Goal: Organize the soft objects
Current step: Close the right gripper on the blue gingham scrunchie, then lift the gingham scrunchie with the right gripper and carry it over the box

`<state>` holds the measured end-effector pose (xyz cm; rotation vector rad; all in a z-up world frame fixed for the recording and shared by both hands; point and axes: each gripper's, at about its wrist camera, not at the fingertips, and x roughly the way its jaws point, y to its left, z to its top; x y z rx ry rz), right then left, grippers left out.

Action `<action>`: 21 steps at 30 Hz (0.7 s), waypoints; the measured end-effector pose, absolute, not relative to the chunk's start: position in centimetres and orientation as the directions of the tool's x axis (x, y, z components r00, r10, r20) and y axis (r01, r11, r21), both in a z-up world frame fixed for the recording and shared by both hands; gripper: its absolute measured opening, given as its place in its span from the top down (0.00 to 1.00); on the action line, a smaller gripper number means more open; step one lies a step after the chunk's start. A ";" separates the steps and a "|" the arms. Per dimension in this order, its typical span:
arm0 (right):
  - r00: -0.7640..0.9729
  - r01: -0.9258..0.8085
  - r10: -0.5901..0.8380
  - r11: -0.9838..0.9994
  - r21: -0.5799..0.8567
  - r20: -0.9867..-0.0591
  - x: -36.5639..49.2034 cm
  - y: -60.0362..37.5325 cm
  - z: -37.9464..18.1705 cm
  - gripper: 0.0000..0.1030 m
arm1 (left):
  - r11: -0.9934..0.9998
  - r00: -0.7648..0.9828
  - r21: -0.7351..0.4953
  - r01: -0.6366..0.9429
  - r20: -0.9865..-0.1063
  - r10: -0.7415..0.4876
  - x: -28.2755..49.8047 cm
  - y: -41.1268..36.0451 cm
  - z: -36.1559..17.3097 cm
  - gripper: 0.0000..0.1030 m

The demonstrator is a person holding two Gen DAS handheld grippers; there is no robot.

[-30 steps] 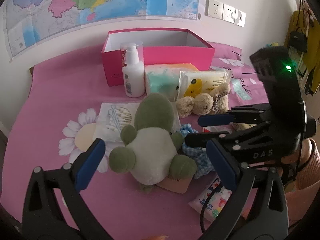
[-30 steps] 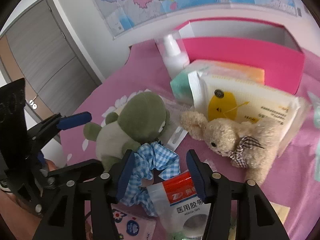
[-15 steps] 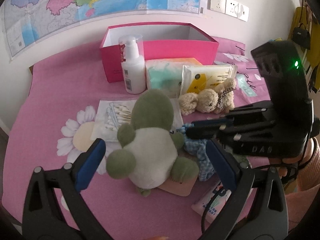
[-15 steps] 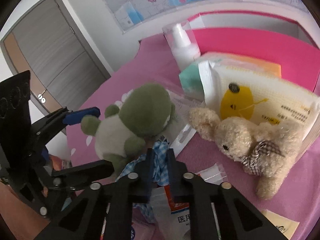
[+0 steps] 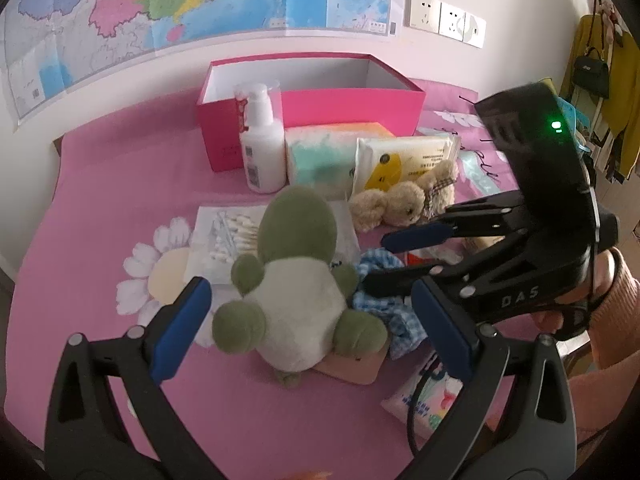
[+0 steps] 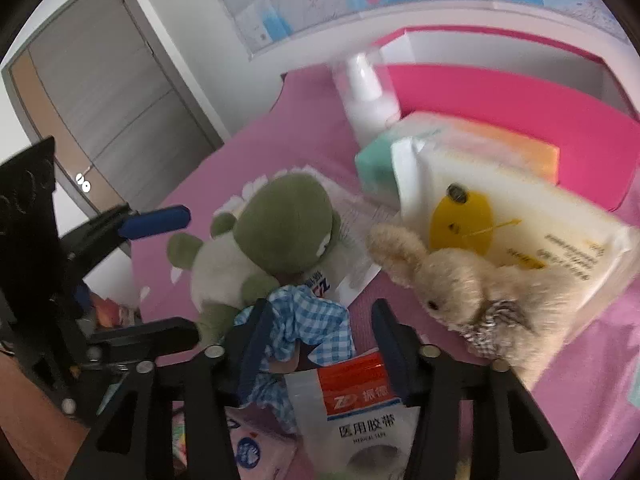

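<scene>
A green and white plush frog [image 5: 296, 276] lies on the pink bed; it also shows in the right wrist view [image 6: 276, 236]. My left gripper [image 5: 316, 332] is open, its fingers on either side of the frog's lower body. A blue checked scrunchie [image 5: 380, 296] lies right of the frog. My right gripper [image 6: 320, 336] is open with the scrunchie [image 6: 312, 320] between its fingers, above a medical tape packet [image 6: 360, 412]. A beige plush bunny [image 5: 404, 200] lies further back, against a wipes pack [image 6: 496, 216].
A pink box [image 5: 320, 104] stands open at the back by the wall. In front of it are a white pump bottle [image 5: 260, 148] and a tissue pack [image 5: 320, 152]. A cotton swab bag [image 5: 228, 236] lies left of the frog. A small tissue packet [image 5: 424, 404] lies near.
My right gripper shut on the scrunchie half a second ago and now stands open again around it. My left gripper stayed open and moved slightly closer to the frog.
</scene>
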<state>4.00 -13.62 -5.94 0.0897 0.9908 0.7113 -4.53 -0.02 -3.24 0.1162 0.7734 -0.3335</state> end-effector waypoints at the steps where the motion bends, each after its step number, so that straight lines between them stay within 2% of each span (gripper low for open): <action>1: 0.324 -0.515 0.596 0.763 0.392 -0.734 4.2 -13.3 -6.3 0.46 | 0.942 0.665 -0.018 0.335 -0.704 -0.250 -4.5 0.1 -3.3 0.02; 4: 0.294 -0.530 0.593 0.754 0.388 -0.750 4.8 -12.3 -7.1 0.44 | 0.946 0.664 -0.016 0.323 -0.708 -0.239 -4.4 0.3 -3.5 0.02; 5: 0.297 -0.540 0.593 0.751 0.381 -0.749 4.8 -12.1 -7.2 0.47 | 0.947 0.665 -0.016 0.320 -0.708 -0.236 -4.4 0.4 -3.5 0.02; 6: 0.285 -0.548 0.606 0.739 0.392 -0.743 4.8 -12.0 -7.2 0.71 | 0.948 0.667 -0.015 0.317 -0.707 -0.235 -4.4 0.5 -3.5 0.02; 7: 0.274 -0.545 0.615 0.733 0.407 -0.739 4.9 -12.1 -7.3 0.87 | 0.948 0.669 -0.015 0.317 -0.705 -0.234 -4.3 0.6 -3.4 0.02; 8: 0.279 -0.543 0.615 0.735 0.407 -0.738 4.8 -12.3 -7.2 0.90 | 0.948 0.671 -0.015 0.318 -0.703 -0.236 -4.3 0.6 -3.3 0.02; 13: 0.368 -0.525 0.614 0.757 0.389 -0.698 3.9 -14.4 -5.2 0.91 | 0.938 0.676 -0.015 0.347 -0.690 -0.261 -4.1 0.0 -2.7 0.02; 21: 0.521 -0.501 0.647 0.760 0.414 -0.557 3.8 -17.1 1.3 0.91 | 0.863 0.658 -0.071 0.500 -0.617 -0.432 -2.8 -2.6 0.5 0.02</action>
